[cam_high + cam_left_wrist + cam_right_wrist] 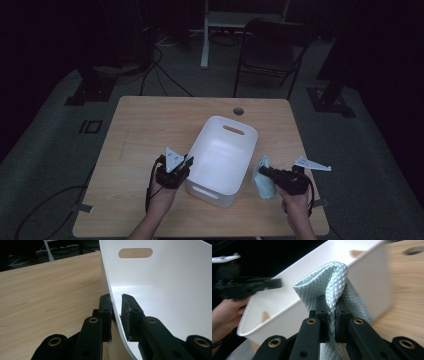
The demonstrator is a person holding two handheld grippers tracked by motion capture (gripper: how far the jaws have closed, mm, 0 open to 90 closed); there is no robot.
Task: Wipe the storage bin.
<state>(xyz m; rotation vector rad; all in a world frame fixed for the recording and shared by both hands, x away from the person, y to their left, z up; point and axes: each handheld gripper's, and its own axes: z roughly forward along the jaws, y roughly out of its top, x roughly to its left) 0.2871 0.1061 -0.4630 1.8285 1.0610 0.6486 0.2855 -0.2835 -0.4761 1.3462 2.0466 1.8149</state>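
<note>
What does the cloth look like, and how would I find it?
Start at the wooden table and find the white bin in its middle. Just right of it, the right gripper pinches a pale blue cloth. It is the one soft, quilted thing there, with a diamond pattern.

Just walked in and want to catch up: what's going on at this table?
A person works two tools at a wooden table. The left tool straddles the rim of a white bin, one pad touching the wall. The right tool pinches a folded pale blue cloth, held up beside the bin, not yet inside.
</note>
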